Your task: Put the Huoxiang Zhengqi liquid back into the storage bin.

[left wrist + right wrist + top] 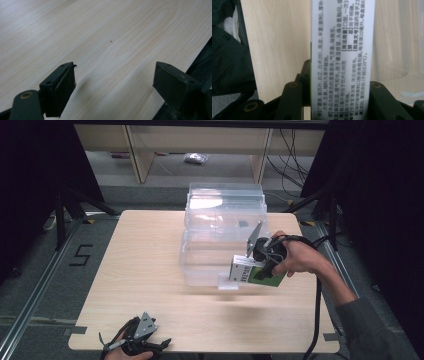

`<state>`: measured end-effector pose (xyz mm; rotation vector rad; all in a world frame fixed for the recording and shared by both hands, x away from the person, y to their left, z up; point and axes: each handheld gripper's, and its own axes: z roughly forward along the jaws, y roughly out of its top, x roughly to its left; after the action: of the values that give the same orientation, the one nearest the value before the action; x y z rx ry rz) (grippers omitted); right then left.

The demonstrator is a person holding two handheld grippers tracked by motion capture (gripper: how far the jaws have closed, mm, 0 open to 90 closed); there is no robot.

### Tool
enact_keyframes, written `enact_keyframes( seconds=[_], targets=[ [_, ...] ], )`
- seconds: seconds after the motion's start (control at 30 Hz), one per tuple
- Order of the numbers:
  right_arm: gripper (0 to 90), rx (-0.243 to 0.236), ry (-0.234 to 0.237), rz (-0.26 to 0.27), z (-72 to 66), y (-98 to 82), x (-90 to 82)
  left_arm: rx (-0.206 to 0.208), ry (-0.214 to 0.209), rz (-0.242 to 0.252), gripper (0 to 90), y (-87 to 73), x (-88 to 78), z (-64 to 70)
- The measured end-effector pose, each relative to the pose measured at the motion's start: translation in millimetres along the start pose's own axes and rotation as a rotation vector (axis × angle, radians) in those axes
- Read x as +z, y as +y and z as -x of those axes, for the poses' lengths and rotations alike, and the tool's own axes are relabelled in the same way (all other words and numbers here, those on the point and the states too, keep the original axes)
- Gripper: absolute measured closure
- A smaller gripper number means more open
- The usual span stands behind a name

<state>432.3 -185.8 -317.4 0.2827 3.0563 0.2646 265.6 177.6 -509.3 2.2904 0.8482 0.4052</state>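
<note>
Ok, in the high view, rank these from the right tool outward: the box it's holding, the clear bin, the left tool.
1. Box: clamped in the right tool.
2. Clear bin: right beside it, just behind and left.
3. Left tool: far off at the table's near-left edge, open, on the wood.

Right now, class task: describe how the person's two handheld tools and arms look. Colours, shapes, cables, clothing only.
Both tools are black. The left tool carries a grey three-cornered plate; its jaws are blocky, matte black, with small screw holes. The right tool also bears a grey triangular plate, and a thick black cable trails from it toward the table's near edge. The right forearm wears a dark grey sleeve.
</note>
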Motion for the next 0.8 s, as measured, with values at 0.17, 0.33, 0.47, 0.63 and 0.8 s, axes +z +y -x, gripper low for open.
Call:
enact_keyframes(
  seconds=[0.17,0.33,0.47,0.63,0.8],
  targets=[
    [65.0,-0.036,-0.009,-0.007,15.0,5.7,-1.5,-0.047,0.005,0.038,17.3,-0.4,1.8,2.6],
    [65.0,-0.020,0.001,0.000,25.3,9.7,1.2,-0.046,0.007,0.041,17.3,-0.4,2.2,2.8],
    [65.0,-0.030,-0.017,0.004,38.6,12.5,1.2,-0.050,0.007,0.041,17.3,-0.4,2.4,2.8],
    [65.0,-0.026,-0.015,0.000,52.1,14.1,4.6,-0.052,0.007,0.039,17.3,-0.7,2.2,3.0],
    [65.0,-0.018,-0.016,-0.004,65.7,12.3,12.7,-0.036,0.003,0.037,17.3,-0.4,0.9,2.7]
  ],
)
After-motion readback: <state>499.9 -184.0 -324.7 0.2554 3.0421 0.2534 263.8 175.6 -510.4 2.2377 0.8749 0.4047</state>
